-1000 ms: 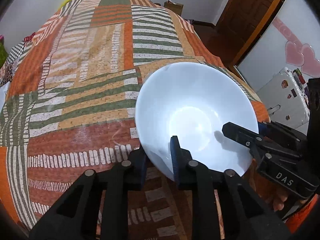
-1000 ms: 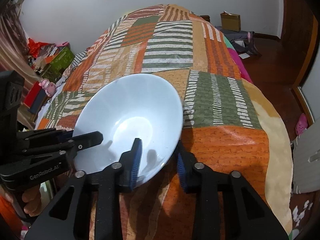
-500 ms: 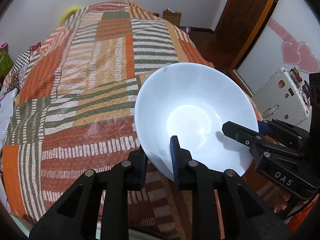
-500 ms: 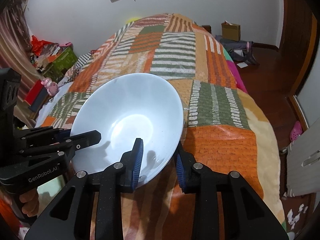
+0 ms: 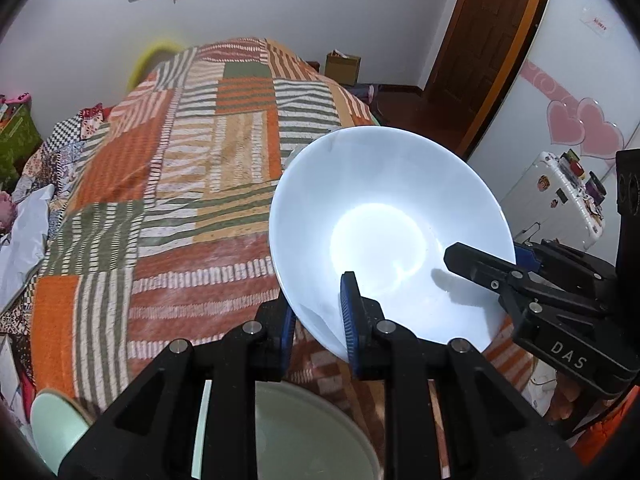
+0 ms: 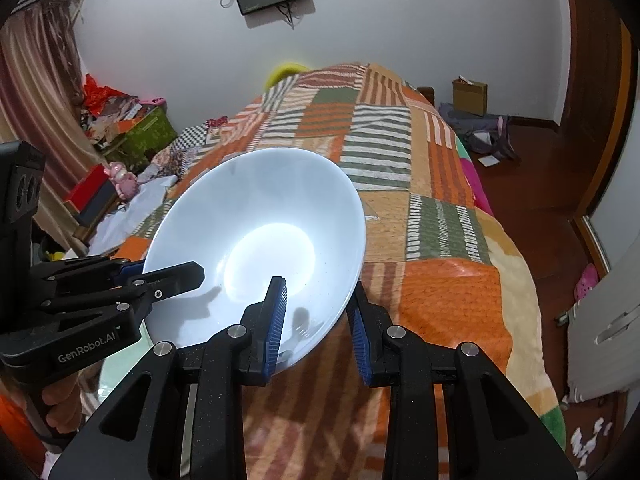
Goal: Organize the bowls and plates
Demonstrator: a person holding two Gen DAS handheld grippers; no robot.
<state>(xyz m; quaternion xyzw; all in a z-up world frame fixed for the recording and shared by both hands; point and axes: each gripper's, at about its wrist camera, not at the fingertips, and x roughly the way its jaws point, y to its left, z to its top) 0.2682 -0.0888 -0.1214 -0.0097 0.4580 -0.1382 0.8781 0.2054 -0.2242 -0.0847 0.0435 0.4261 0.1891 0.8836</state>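
A large white bowl (image 5: pixel 384 216) is held in the air above a patchwork bedspread (image 5: pixel 192 184), tilted, gripped on two sides of its rim. My left gripper (image 5: pixel 318 322) is shut on its near-left rim. My right gripper (image 6: pixel 318 318) is shut on the near-right rim; the bowl (image 6: pixel 264 240) fills the middle of that view. Each gripper shows in the other's view: the right gripper (image 5: pixel 520 276), the left gripper (image 6: pixel 160 280). A pale green dish (image 5: pixel 288 432) lies below the left gripper, and a pale green bowl (image 5: pixel 52 428) shows at the lower left.
The bedspread (image 6: pixel 420 200) covers a bed running away to the far wall. Cluttered boxes and bags (image 6: pixel 120 128) stand at the left. A wooden door (image 5: pixel 492 40) and a white suitcase (image 5: pixel 556 200) are on the right. A cardboard box (image 6: pixel 470 96) sits on the floor.
Both grippers have lifted the white bowl higher and pulled it back; more of the room and wall shows. The pale green dishes have come into the left wrist view.
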